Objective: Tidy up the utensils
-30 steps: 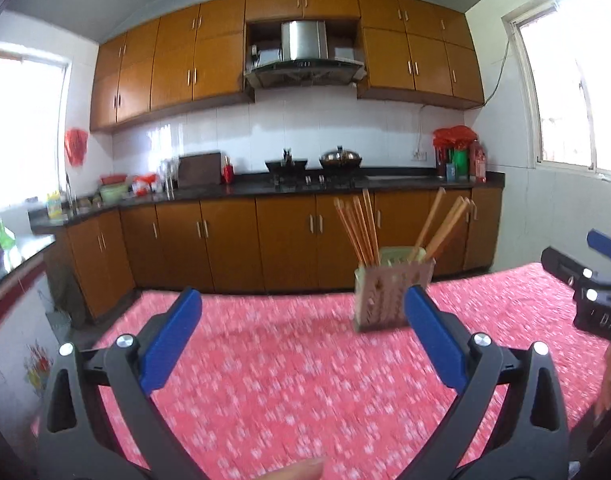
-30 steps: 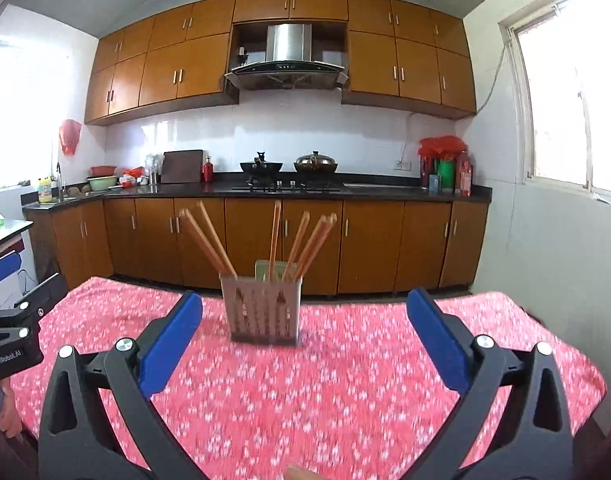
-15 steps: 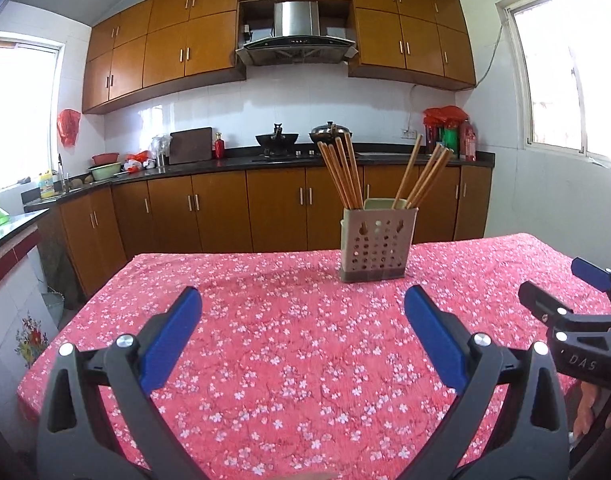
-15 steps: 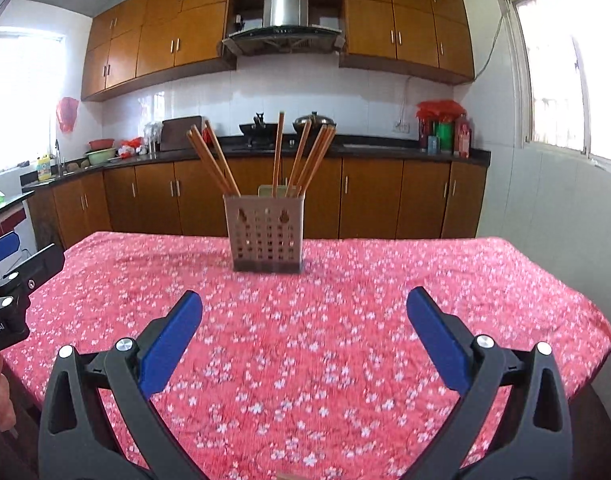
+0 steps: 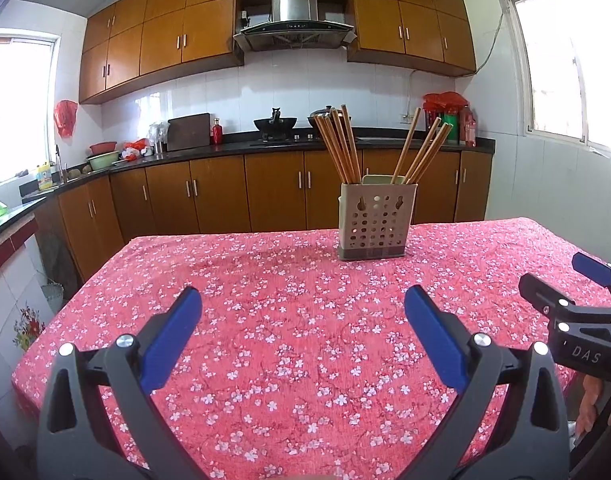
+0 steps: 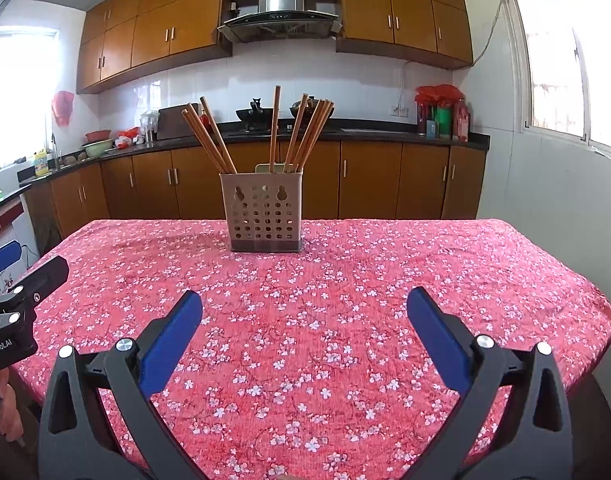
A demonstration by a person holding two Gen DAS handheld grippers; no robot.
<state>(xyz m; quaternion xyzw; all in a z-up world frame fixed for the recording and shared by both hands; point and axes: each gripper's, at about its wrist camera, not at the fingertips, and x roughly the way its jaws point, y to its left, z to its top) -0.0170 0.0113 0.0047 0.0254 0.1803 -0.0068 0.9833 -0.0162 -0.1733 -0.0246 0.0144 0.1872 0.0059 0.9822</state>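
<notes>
A beige perforated utensil holder [image 5: 375, 222] [image 6: 263, 214] stands upright near the far edge of a table covered with a red floral cloth [image 5: 289, 320] [image 6: 345, 300]. Several wooden chopsticks [image 5: 339, 146] [image 6: 301, 134] lean out of it in two bunches. My left gripper [image 5: 301, 320] hovers open over the near part of the table, well short of the holder, nothing between its blue pads. My right gripper [image 6: 303, 322] is likewise open and empty, with the holder ahead and slightly left. Each view catches the other gripper at its edge, the right gripper [image 5: 585, 280] and the left gripper [image 6: 9, 272].
Brown kitchen cabinets [image 5: 225, 196] and a dark counter [image 5: 233, 148] with a wok, pots and bottles run behind the table. A white tiled wall [image 6: 545, 200] with a window is on the right. The cloth hangs over the table's left edge [image 5: 65, 312].
Both grippers have tilted down and steadied, so the holder sits lower and sharper in each view. Both stay open and empty. The holder and chopsticks have not moved.
</notes>
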